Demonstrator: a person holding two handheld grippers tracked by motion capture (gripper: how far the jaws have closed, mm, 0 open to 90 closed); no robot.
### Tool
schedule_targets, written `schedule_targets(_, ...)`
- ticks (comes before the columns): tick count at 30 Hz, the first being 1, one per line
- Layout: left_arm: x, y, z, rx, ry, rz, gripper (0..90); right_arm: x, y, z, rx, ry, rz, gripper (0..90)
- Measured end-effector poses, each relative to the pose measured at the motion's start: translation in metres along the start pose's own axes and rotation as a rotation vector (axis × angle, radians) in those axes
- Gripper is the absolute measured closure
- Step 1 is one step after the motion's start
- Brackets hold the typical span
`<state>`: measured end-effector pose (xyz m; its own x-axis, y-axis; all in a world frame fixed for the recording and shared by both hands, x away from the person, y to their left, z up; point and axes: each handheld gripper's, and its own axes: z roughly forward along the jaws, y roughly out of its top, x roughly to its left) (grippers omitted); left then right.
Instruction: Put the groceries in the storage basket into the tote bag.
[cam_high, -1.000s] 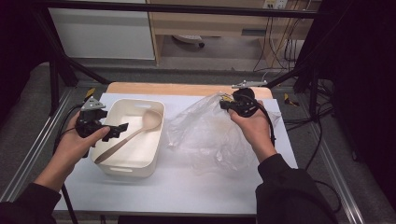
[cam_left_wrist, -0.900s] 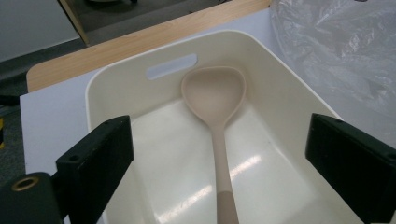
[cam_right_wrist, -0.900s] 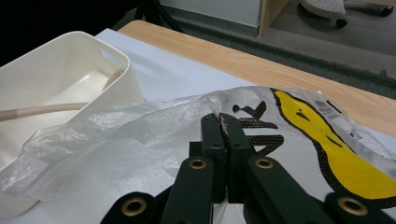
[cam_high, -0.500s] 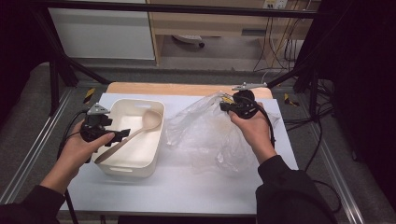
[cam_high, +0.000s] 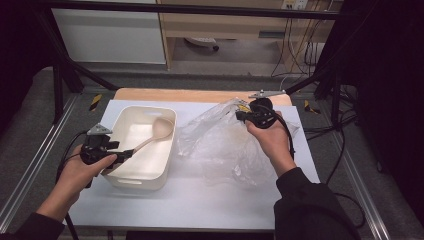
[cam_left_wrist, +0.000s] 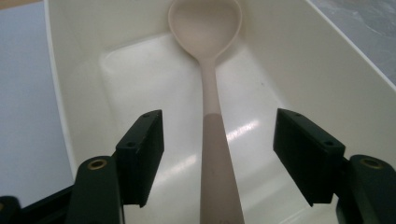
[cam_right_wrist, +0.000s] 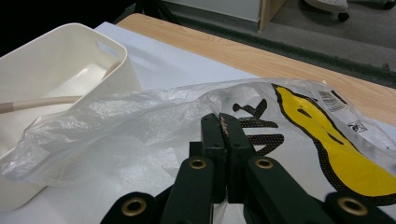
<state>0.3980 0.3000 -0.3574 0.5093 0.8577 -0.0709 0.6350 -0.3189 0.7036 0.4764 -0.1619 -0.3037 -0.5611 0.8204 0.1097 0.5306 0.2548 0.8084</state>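
Spoon (cam_left_wrist: 212, 116): lies in the white bin (cam_high: 162, 170), its handle between the left gripper (cam_left_wrist: 219, 154) fingers (cam_left_wrist: 142, 149), which are spread wide and not touching it.
Bag (cam_right_wrist: 140, 121): clear plastic, on the table (cam_high: 200, 200) beside the bin.
Right gripper (cam_right_wrist: 223, 135): fingers pressed together, pinching the bag's edge.

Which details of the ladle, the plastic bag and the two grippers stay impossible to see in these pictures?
- Ladle: handle end cut off by the bottom edge, left gripper view.
- Plastic bag: print partly hidden by folds and the right gripper, right gripper view; contents unclear through crumpled film, high view.
- Left gripper: jaw tips too small, high view.
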Motion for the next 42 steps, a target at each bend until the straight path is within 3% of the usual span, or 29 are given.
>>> schedule_targets(9, 0.001, -0.004, 0.008, 0.031, 0.006, -0.003, 40.7, 0.002, -0.001, 0.003, 0.008, 0.003, -0.002, 90.0)
schedule_targets(19, -0.002, -0.001, 0.018, 0.076, -0.002, 0.021, 46.7, 0.0, -0.002, 0.002, 0.01, 0.004, 0.003, 90.0)
schedule_targets(30, 0.001, -0.006, 0.022, 0.111, -0.008, 0.013, 53.6, -0.002, -0.003, 0.001, 0.009, 0.002, 0.006, 90.0)
schedule_targets(35, 0.005, -0.011, 0.022, 0.121, -0.016, -0.017, 59.9, -0.002, -0.003, 0.002, 0.01, 0.002, 0.003, 90.0)
schedule_targets(42, 0.005, -0.01, 0.023, 0.137, -0.049, -0.02, 68.4, 0.0, -0.003, 0.003, 0.014, 0.004, 0.002, 90.0)
